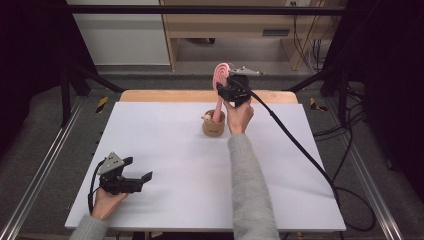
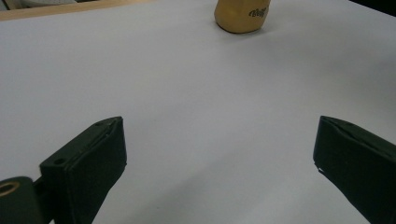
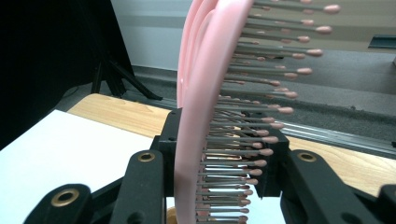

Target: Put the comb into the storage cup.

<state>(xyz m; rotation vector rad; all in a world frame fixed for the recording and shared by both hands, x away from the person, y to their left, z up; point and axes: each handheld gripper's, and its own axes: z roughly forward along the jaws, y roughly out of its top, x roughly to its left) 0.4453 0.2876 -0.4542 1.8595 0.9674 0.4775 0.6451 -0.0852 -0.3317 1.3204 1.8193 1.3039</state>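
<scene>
A pink hairbrush (image 1: 219, 80) stands upright with its handle down inside a small tan cup (image 1: 213, 125) near the table's far middle. My right gripper (image 1: 226, 86) is shut on the brush's head above the cup. In the right gripper view the brush (image 3: 201, 93) rises between the two black jaws, its bristles pointing right. My left gripper (image 1: 140, 170) rests open on the white table (image 1: 165, 165) at the near left, nothing between its jaws. The left gripper view shows the tan cup (image 2: 241, 16) far ahead.
The white table sheet has a wooden edge (image 1: 165, 96) at the back. A black cable (image 1: 295, 145) trails from the right gripper across the table's right side and off it. Metal rails (image 1: 40, 170) and dark frame posts flank the table.
</scene>
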